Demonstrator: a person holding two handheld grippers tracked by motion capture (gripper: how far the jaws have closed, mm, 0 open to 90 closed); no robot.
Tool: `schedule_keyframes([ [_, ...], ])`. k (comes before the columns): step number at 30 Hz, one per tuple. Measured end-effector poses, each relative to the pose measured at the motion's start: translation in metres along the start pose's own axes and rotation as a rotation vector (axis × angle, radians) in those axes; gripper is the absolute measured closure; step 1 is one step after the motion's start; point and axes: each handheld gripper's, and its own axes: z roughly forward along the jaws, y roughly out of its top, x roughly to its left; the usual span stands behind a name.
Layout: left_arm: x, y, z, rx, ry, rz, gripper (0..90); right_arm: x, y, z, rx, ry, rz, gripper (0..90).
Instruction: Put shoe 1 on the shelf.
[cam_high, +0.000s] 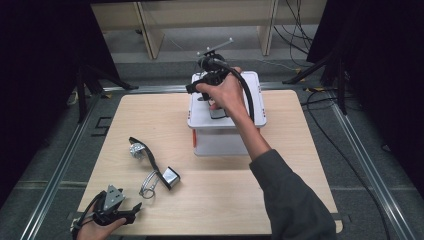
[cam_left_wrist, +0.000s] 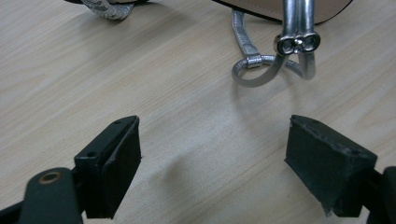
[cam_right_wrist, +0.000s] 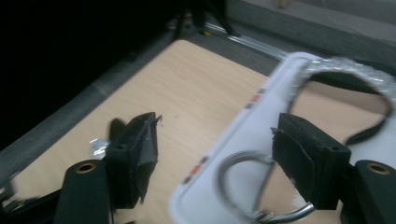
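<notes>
On the wooden table (cam_high: 280, 190) a white box (cam_high: 227, 135) stands at about twelve o'clock from the table's middle, its far rim reaching past the table's far edge. In the box lies a silver sandal (cam_right_wrist: 348, 93), whose glittery strap and silver ankle loop appear in the right gripper view. The right gripper (cam_high: 202, 82) hangs over the far-left part of the box, carried by the person's right hand (cam_high: 225, 92). Its jaws stand wide apart with nothing between them, one over the box's rim and one over bare wood beyond it. The second silver sandal (cam_high: 152, 165) lies on the table at about eight o'clock from the box, well apart from it, with its heel toward the near side and its loose ankle loop (cam_left_wrist: 268, 70) just beside it. The left gripper (cam_high: 117, 207) rests near the table's near-left corner, at about seven o'clock from that sandal, in the person's left hand (cam_high: 97, 227). Its jaws are spread wide and empty, and bare wood lies between them and the loop. Open tabletop runs along the whole right side and the near edge, and a bare strip separates the sandal from the left edge.
</notes>
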Motion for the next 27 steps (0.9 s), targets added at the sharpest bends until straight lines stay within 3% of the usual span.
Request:
schedule_keyframes([
  [2, 0.000, 0.000, 0.000, -0.002, 0.001, 0.002, 17.8, 0.007, -0.004, -0.004, 0.002, 0.028, -0.021, 32.5],
  [3, 0.001, 0.000, 0.000, -0.003, 0.000, 0.007, 17.8, 0.021, -0.014, -0.009, 0.016, 0.084, -0.084, 32.5],
  [5, 0.000, -0.001, 0.000, -0.002, -0.001, -0.010, 17.8, 0.034, -0.028, -0.012, 0.021, 0.139, -0.127, 33.8],
  [6, -0.001, -0.001, 0.001, -0.006, -0.001, -0.024, 17.7, 0.039, -0.035, -0.013, 0.030, 0.156, -0.155, 34.0],
  [7, 0.001, -0.001, 0.001, -0.001, 0.004, 0.003, 17.8, 0.045, -0.042, -0.013, 0.038, 0.175, -0.177, 34.2],
  [11, 0.001, -0.001, 0.001, 0.002, 0.007, 0.002, 17.8, 0.066, -0.071, -0.010, 0.056, 0.222, -0.225, 36.6],
  [13, 0.002, -0.001, 0.000, 0.010, 0.002, 0.011, 17.8, 0.074, -0.087, -0.003, 0.079, 0.237, -0.266, 37.3],
  [16, 0.002, -0.001, 0.001, 0.005, 0.010, 0.004, 17.8, 0.079, -0.102, 0.008, 0.102, 0.256, -0.271, 38.7],
  [17, 0.002, -0.001, 0.001, 0.005, 0.001, 0.005, 17.8, 0.082, -0.116, 0.022, 0.129, 0.268, -0.288, 39.6],
  [21, 0.002, -0.001, 0.001, -0.004, 0.006, -0.007, 17.8, 0.086, -0.142, 0.047, 0.157, 0.285, -0.294, 42.8],
  [22, 0.002, -0.001, 0.001, -0.004, 0.006, -0.007, 17.8, 0.086, -0.142, 0.047, 0.157, 0.285, -0.294, 42.8],
  [23, 0.003, -0.001, 0.001, 0.009, 0.002, 0.014, 17.8, 0.087, -0.153, 0.059, 0.172, 0.281, -0.306, 43.1],
  [26, 0.002, -0.001, 0.001, 0.001, 0.000, -0.002, 17.7, 0.089, -0.162, 0.071, 0.191, 0.274, -0.317, 43.3],
  [27, 0.002, -0.002, 0.001, 0.000, 0.002, -0.011, 17.8, 0.091, -0.169, 0.082, 0.202, 0.272, -0.331, 43.3],
])
